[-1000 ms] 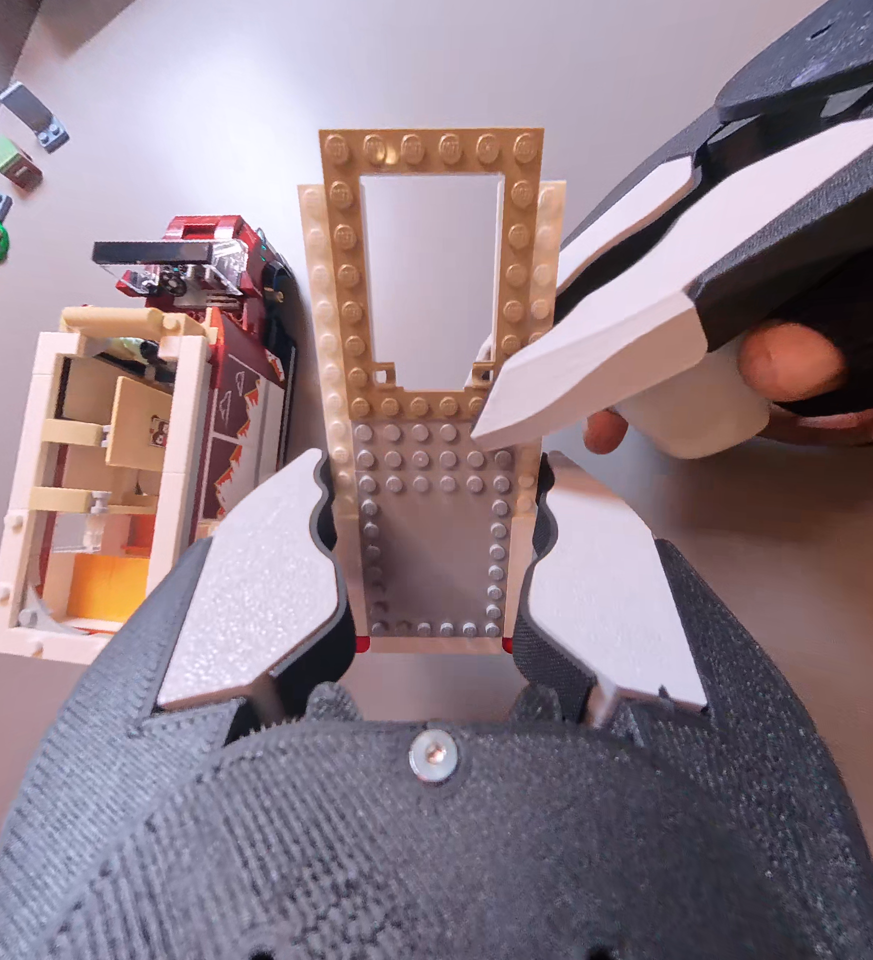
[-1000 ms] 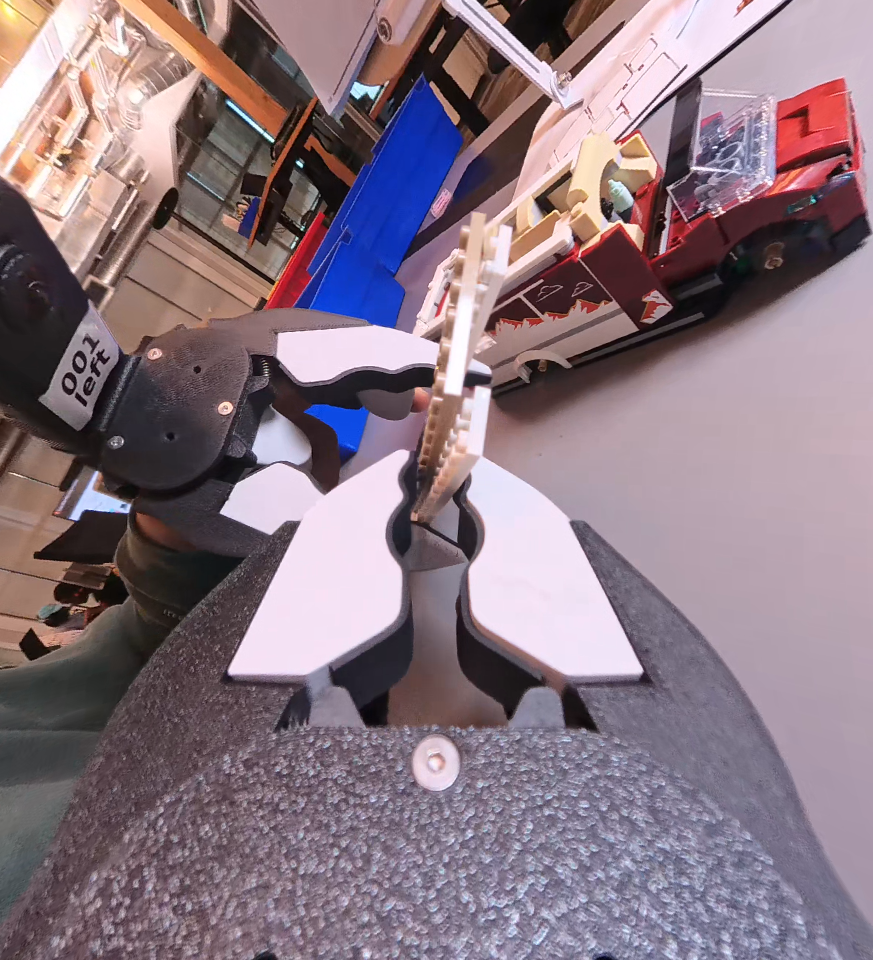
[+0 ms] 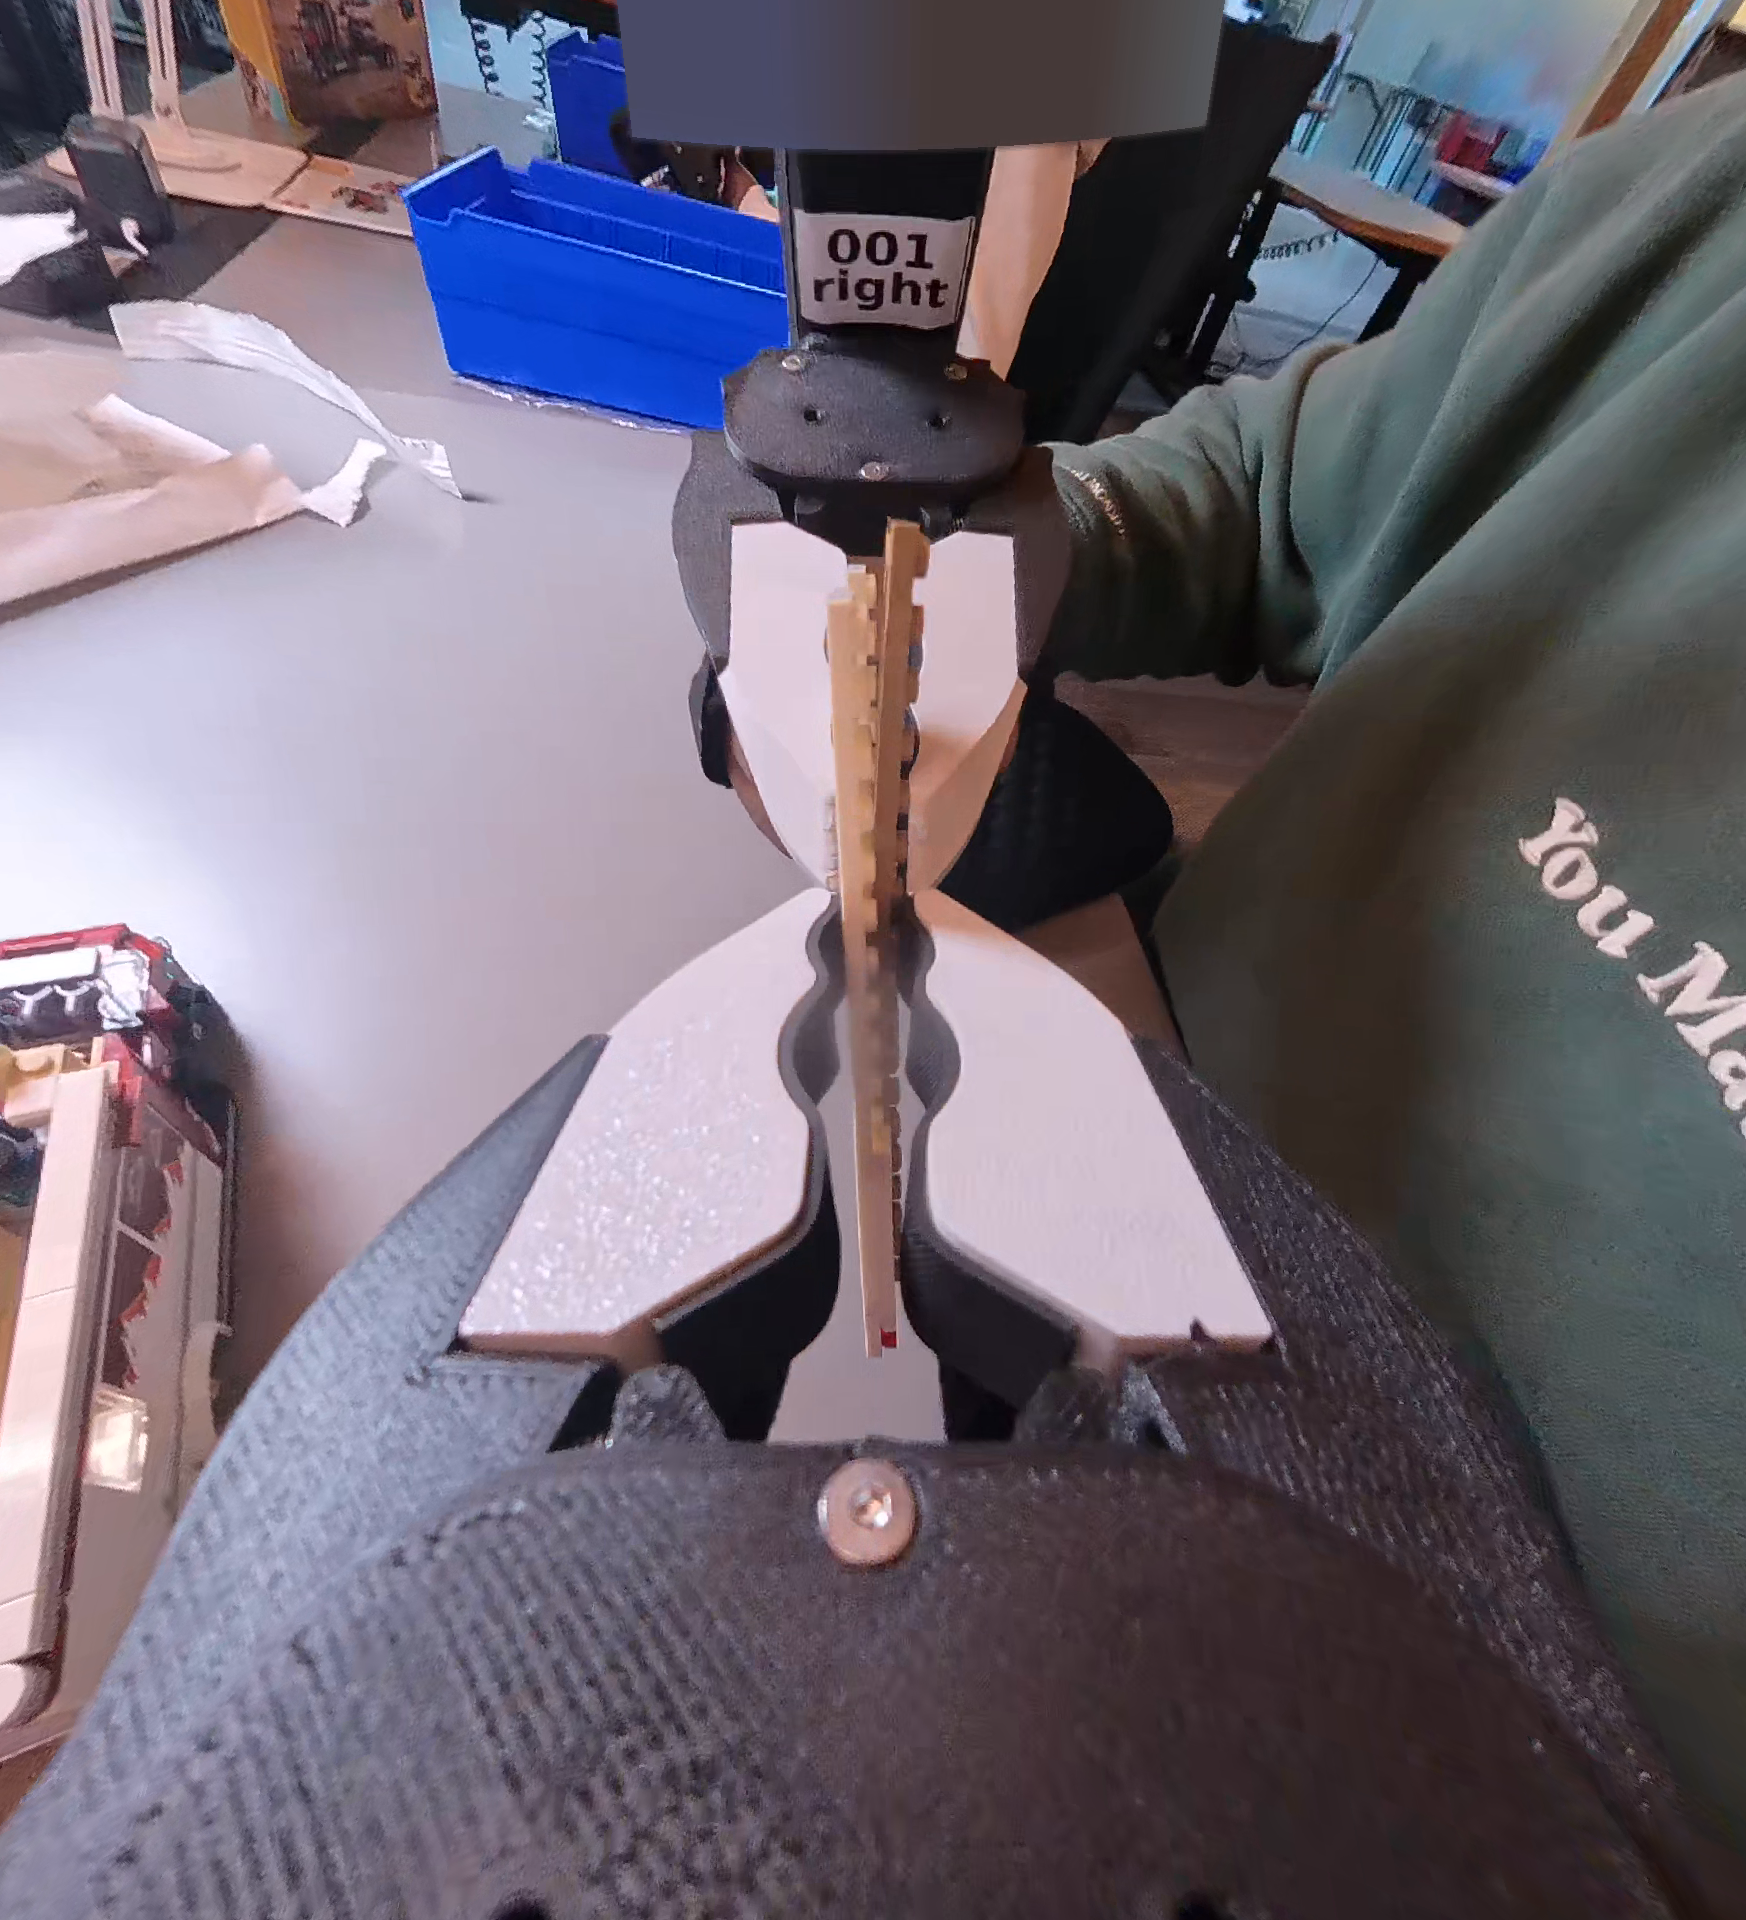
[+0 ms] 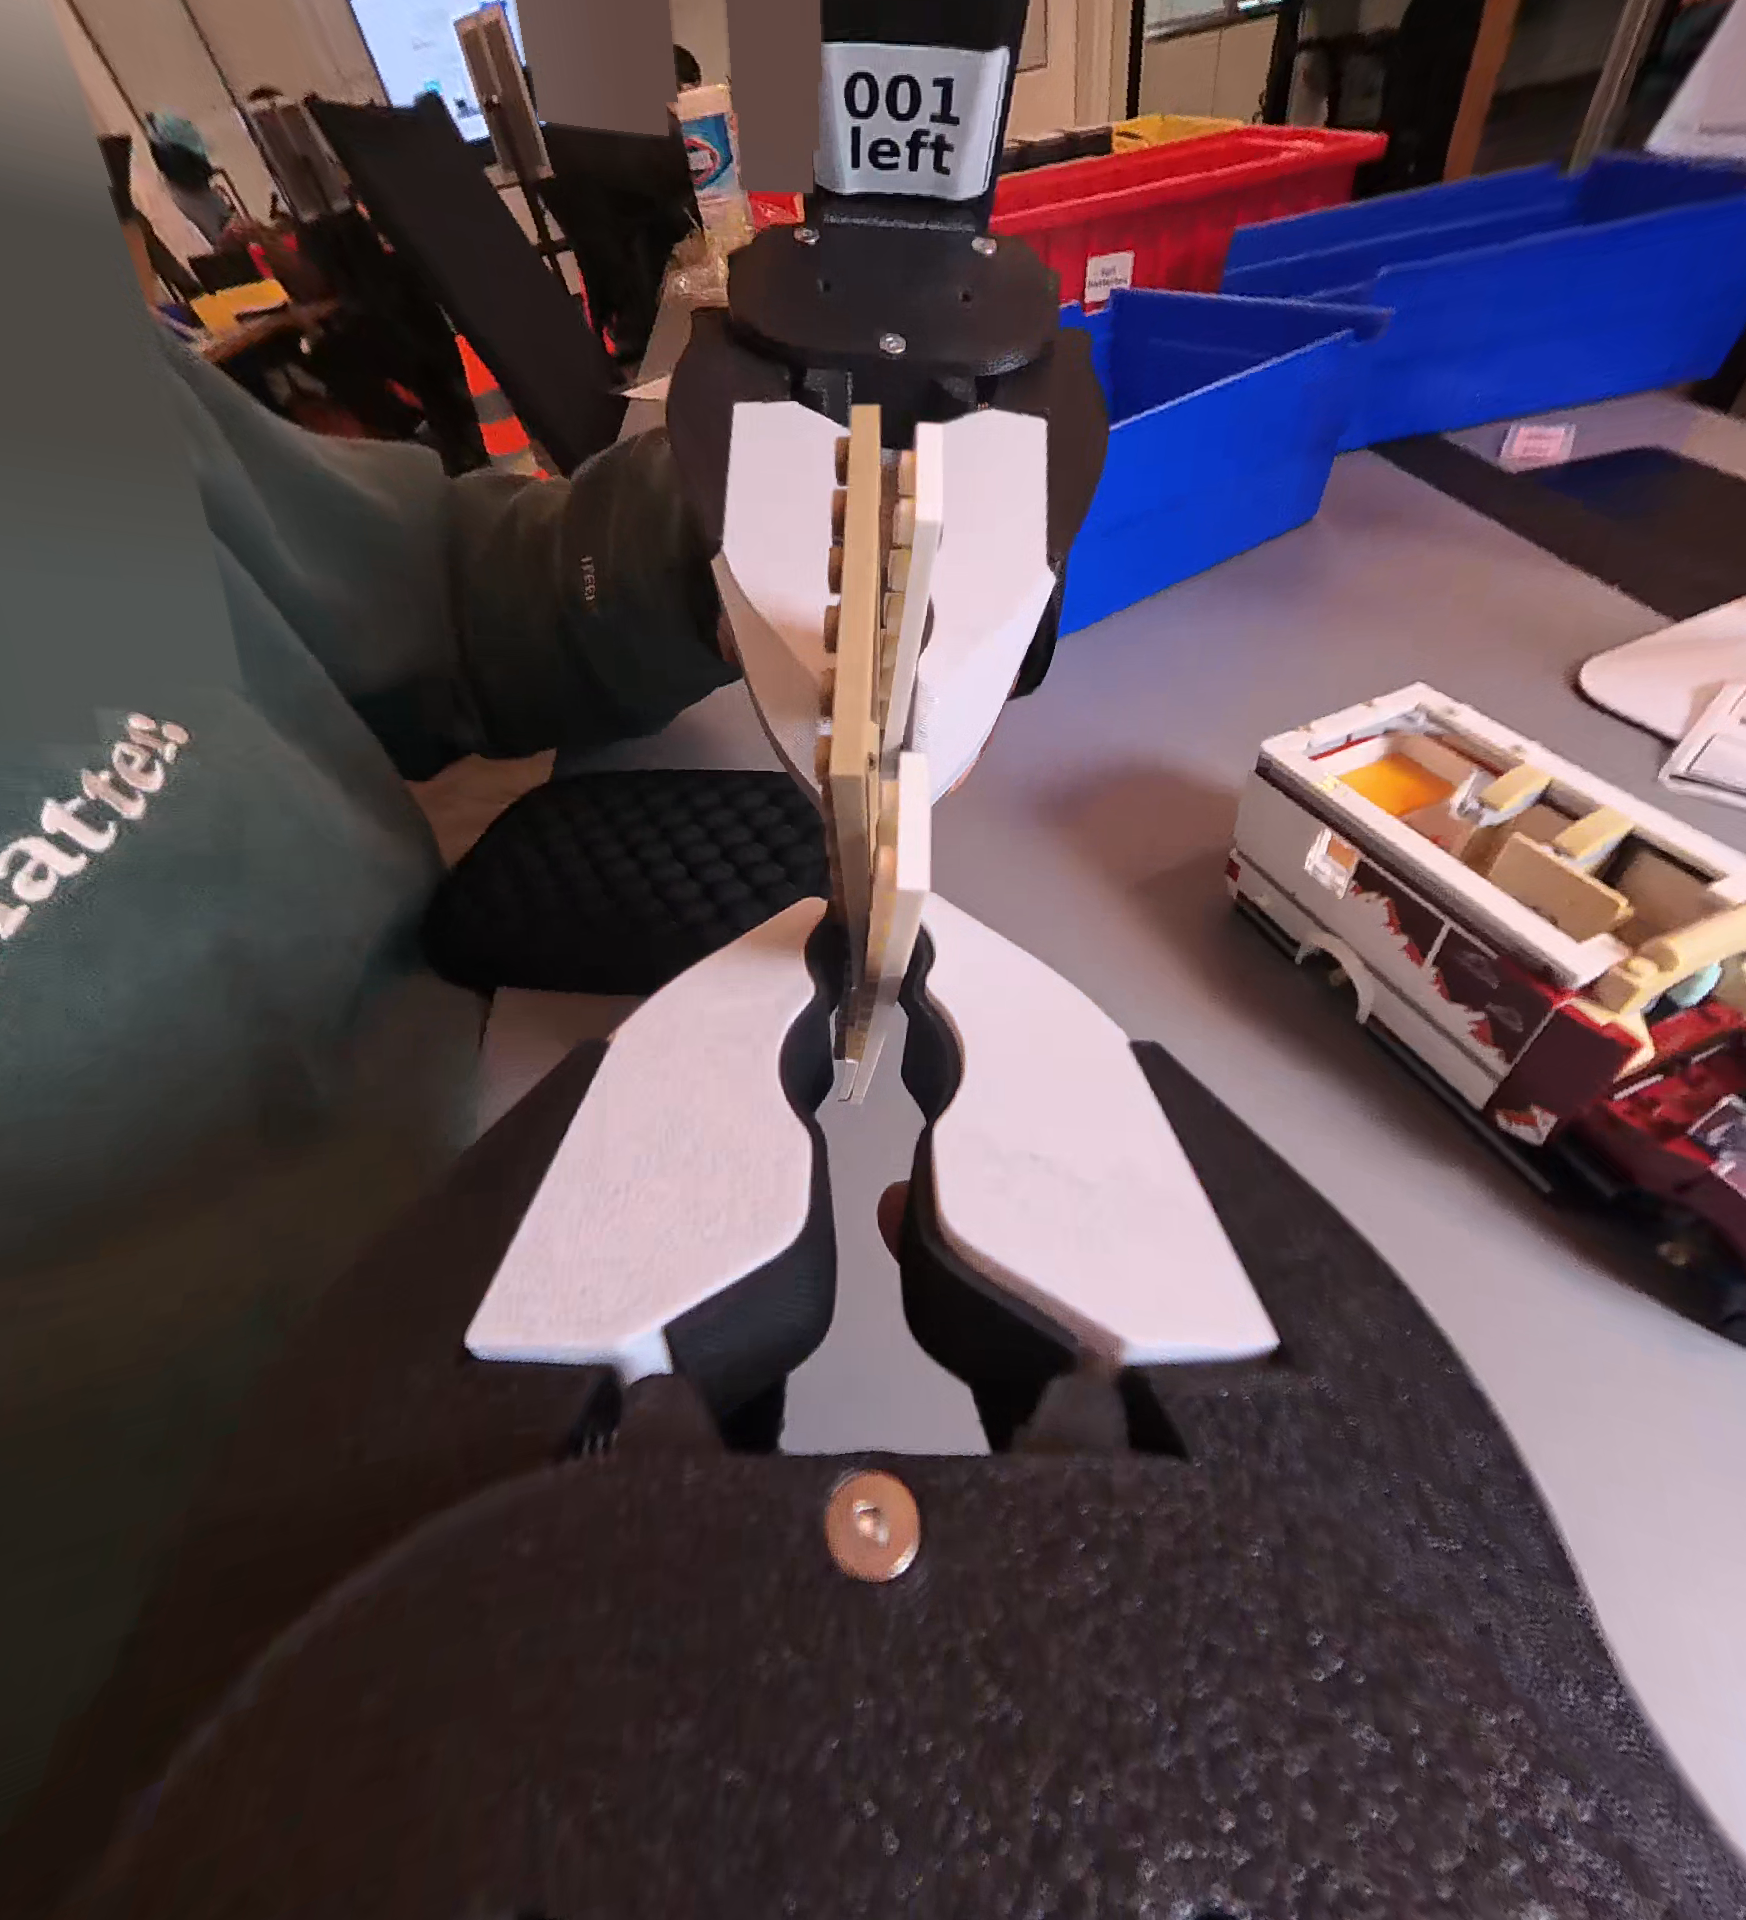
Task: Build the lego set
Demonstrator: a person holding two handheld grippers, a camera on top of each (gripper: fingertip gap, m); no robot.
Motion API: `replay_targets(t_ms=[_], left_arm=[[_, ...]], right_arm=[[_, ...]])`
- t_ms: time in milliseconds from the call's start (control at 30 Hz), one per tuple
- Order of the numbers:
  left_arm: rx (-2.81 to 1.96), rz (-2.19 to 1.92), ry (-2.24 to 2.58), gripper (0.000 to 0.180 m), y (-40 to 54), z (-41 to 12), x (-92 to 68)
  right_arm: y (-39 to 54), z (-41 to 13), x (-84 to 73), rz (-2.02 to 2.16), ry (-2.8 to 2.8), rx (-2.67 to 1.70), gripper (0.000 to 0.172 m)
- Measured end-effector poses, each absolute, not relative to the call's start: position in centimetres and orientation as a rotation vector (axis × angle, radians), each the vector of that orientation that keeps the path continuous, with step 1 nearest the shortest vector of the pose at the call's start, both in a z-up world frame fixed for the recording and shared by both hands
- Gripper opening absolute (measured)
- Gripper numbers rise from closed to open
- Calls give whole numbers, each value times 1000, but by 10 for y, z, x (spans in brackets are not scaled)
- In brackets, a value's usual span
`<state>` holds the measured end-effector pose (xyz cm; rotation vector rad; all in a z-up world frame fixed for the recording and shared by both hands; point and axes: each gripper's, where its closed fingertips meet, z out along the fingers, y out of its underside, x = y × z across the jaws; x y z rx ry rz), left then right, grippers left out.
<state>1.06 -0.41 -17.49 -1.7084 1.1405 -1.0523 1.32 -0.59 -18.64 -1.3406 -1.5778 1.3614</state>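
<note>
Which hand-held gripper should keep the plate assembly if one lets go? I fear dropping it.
Probably left: the tan plate assembly runs deep between its fingers. Right pinches only the plate's end.

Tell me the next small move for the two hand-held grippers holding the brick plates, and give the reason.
Probably squeeze the stack to seat it. The left hand-held gripper and right hand-held gripper both clamp the edge-on stack of tan and white studded brick plates from opposite ends, above the grey table. In the right wrist view the white layer stands slightly off the tan one, so the layers look not fully pressed together.
</note>
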Motion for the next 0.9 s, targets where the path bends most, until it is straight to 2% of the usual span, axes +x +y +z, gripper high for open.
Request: replay_targets(t_ms=[367,500,567,900], left_arm=[[-1620,-661,1310,9,-20,-185,18],[-1514,-648,1324,9,-28,-191,13],[-1464,-678,1309,9,-32,-196,12],[-1330,-609,1322,9,-40,-200,3]], right_arm=[[-18,-195,19,1154,-1677,-1026,8],[-31,-193,16,1110,-1667,-953,15],[-34,-192,14,1097,-1675,-945,10],[-39,-195,5,912,-1750,-859,8]])
